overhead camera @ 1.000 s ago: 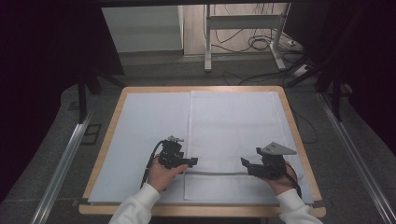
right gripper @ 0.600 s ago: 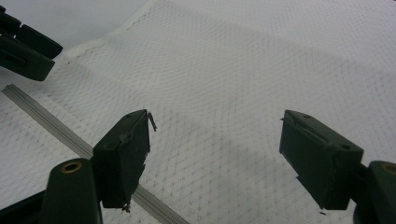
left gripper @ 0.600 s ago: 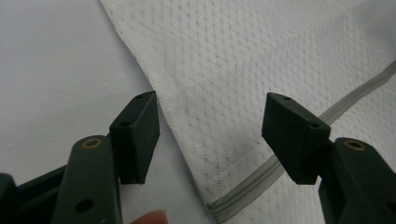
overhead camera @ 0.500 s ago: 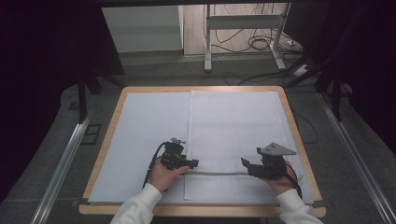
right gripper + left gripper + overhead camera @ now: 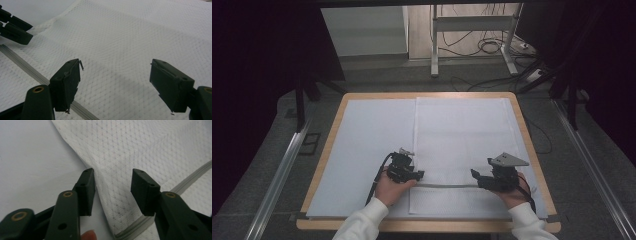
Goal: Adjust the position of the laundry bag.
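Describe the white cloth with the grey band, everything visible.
The white cloth is a long rectangle lying flat on the right half of the table's white cover, reaching from far edge to near edge. The fabric looks quilted or mesh-like, with a fine diamond-dot texture. A grey band, possibly a zipper or hem, crosses it near the person's end. The left gripper is open astride its raised left edge; the right gripper is open just over its surface.

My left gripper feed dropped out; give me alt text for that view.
The left claw stands open over the white textured cloth, straddling its side edge near a corner. A grey band crosses the cloth at the right; pale table cover lies left.
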